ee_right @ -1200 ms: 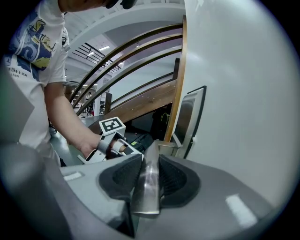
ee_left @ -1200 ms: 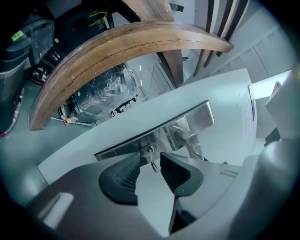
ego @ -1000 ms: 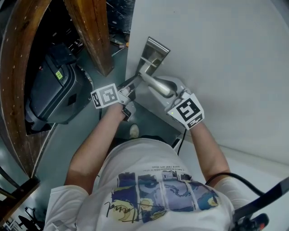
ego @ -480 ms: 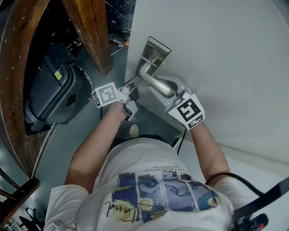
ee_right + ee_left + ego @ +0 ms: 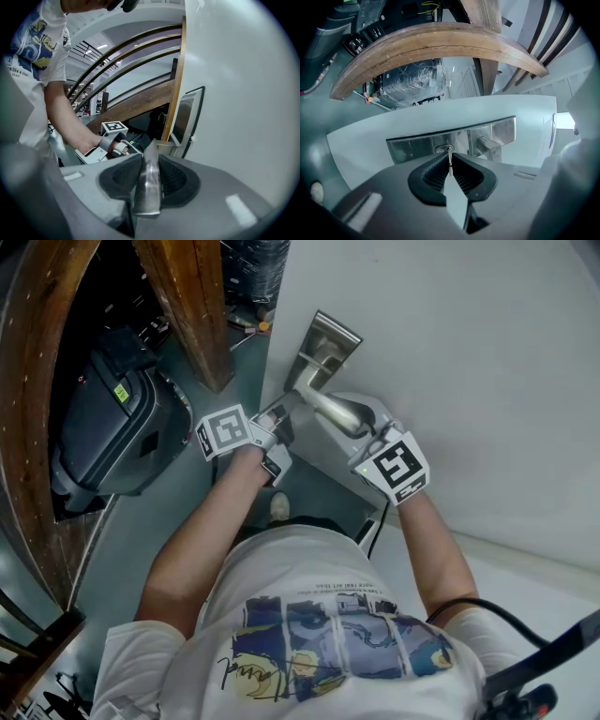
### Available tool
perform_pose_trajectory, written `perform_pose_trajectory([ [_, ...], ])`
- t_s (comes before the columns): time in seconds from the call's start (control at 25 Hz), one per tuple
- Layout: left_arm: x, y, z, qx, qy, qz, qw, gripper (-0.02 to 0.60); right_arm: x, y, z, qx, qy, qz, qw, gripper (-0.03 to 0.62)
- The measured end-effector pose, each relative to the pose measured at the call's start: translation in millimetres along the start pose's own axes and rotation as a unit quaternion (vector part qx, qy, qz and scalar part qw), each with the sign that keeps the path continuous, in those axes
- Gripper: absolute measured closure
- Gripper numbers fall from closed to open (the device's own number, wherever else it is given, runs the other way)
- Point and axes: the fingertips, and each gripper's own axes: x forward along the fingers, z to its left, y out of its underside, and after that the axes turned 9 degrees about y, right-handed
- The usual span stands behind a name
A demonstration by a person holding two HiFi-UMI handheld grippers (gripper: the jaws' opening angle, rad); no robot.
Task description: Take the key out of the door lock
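Left tongs (image 5: 450, 158), jaws just closing, pinch the key (image 5: 450, 165) in the steel lock plate (image 5: 412, 146). Right tongs (image 5: 150, 161) clamp the door handle (image 5: 147, 187). White door (image 5: 450, 352), grey floor (image 5: 141, 549). The shirt (image 5: 33, 42) print partly reads "like a star".

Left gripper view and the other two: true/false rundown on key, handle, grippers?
1. The left gripper grips the key. True; its jaws have just been closing on it.
2. The key is out of the lock. False: it sits in the lock plate.
3. The right gripper is empty. False: it is shut on the door handle.
4. The door is white. True.
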Motion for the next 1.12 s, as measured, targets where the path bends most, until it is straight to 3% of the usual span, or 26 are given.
perform_pose_trajectory([
  [0.48, -11.4, 3.7, -6.3, -0.023, -0.016, 0.0, 0.9996, 0.558, -1.8, -2.1, 0.7, -0.006, 0.015, 0.012, 1.0, 0.479],
  [1.12, -79.1, 8.0, -37.0, 0.009, -0.005, 0.032, 0.9994, 0.558, -0.7, 3.6, -6.8, 0.017, 0.039, 0.023, 0.999, 0.476],
])
